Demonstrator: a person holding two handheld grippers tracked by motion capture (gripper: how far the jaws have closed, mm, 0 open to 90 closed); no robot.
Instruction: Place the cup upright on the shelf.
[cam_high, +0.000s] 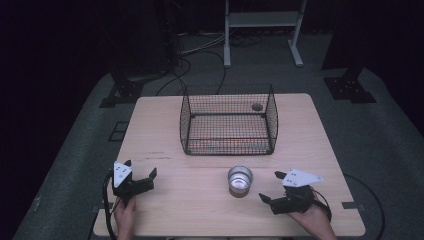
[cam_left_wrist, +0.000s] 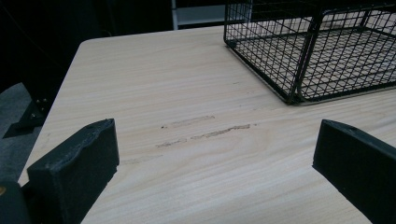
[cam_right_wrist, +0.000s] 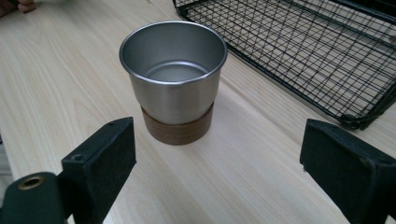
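The right gripper (cam_high: 271, 187) sits low on the tabletop (cam_high: 200, 205), jaws spread wide, aimed at the metal cup (cam_right_wrist: 173, 79) just ahead, likely to grab it. The left gripper (cam_high: 140, 169) waits, also spread. The wire basket (cam_high: 228, 120) stands behind the cup.

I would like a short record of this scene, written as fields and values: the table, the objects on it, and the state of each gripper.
table: light wood, rectangular
basket: black wire basket, at the far middle of the table, upright
cup: metal cup with a brown base, upright, looks empty, in front of the basket
left gripper: open, holds nothing, near the left front edge
right gripper: open, holds nothing, pointed at the cup, apart from it
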